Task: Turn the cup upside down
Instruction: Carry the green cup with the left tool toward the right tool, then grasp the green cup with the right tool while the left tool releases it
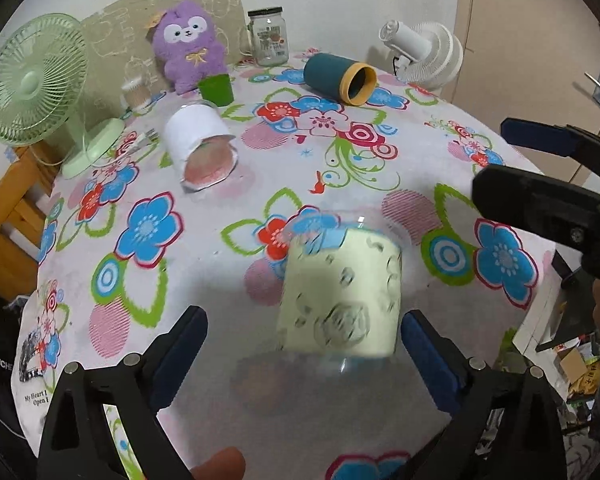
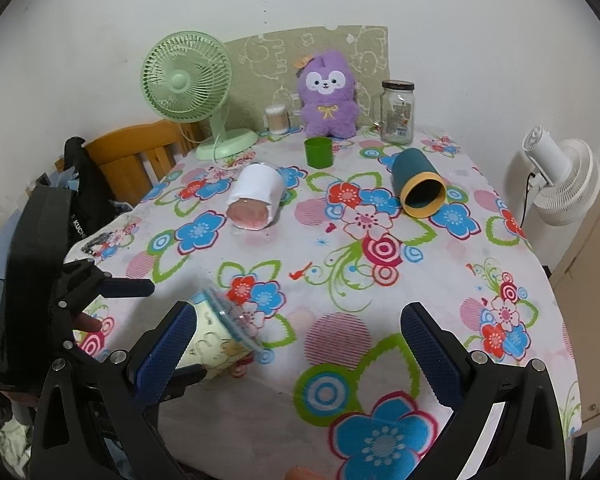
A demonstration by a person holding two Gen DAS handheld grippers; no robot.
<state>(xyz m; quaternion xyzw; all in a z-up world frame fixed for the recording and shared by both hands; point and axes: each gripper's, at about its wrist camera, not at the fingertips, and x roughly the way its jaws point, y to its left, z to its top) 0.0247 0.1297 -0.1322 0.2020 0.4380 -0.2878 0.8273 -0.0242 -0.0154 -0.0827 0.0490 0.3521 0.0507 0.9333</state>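
Cup (image 1: 340, 292), cream w/ print, motion-blurred, so rim and base are hard to tell apart. It sits near the table's (image 1: 228, 320) front edge, between the spread fingers of the left gripper (image 1: 302, 344); contact unclear. Long axis reads tilted in right view (image 2: 216, 336). Right gripper (image 2: 300, 344) spread wide, holding nothing, over bare cloth mid-table.

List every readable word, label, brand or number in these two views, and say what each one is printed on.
"My Heart I / Open I": printed on the tablecloth corner, cut off at the edge.
"KUCHE": white letters on the black bag hanging on the chair, cut off.
Glass jar label: too small to read.
Pale cup in front of the left gripper: only blurred patterns, no readable text.
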